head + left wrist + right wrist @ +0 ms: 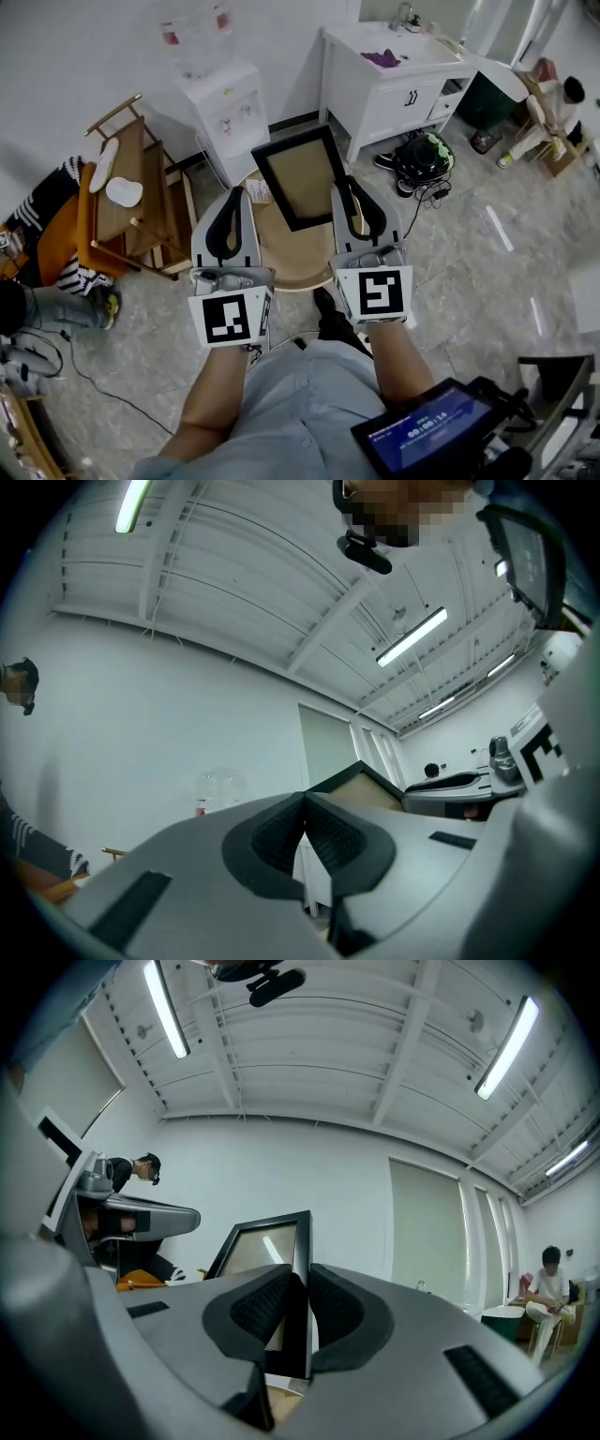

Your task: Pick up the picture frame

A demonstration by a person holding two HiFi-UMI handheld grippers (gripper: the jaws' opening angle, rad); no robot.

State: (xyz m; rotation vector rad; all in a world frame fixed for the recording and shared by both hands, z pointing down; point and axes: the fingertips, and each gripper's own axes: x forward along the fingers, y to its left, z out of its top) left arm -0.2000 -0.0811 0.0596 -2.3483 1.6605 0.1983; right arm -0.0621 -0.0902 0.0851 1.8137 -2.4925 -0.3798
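Picture frame [302, 178]: upright and slightly turned, between the two grippers, above the round wooden surface [281, 267]; unclear whether its lower edge rests there or hangs clear.
Build: black border around a pale tan panel; a light streak across the panel [261, 1246] in the right gripper view suggests glazing.
Right gripper [354, 202]: fingers clamped on the frame's right side rail, with the black rail running straight up between the ribbed pads [300, 1283].
Left gripper [230, 220]: fingers pressed together with nothing between them [305, 808]; just beside the frame's left edge [361, 785], no contact visible.
Weight, judged: light, easily carried by one rail.
Stiffness, judged: rigid border, no flex under the clamp.
Slip risk, judged: smooth painted rail, single-side hold, so likely to pivot or slide if tipped.
Fragility, judged: breakable panel and vulnerable corners, so no knocks against the surface.
Best hold, judged: on the border only, near mid-height of a side rail, pads square to it, never on the panel.
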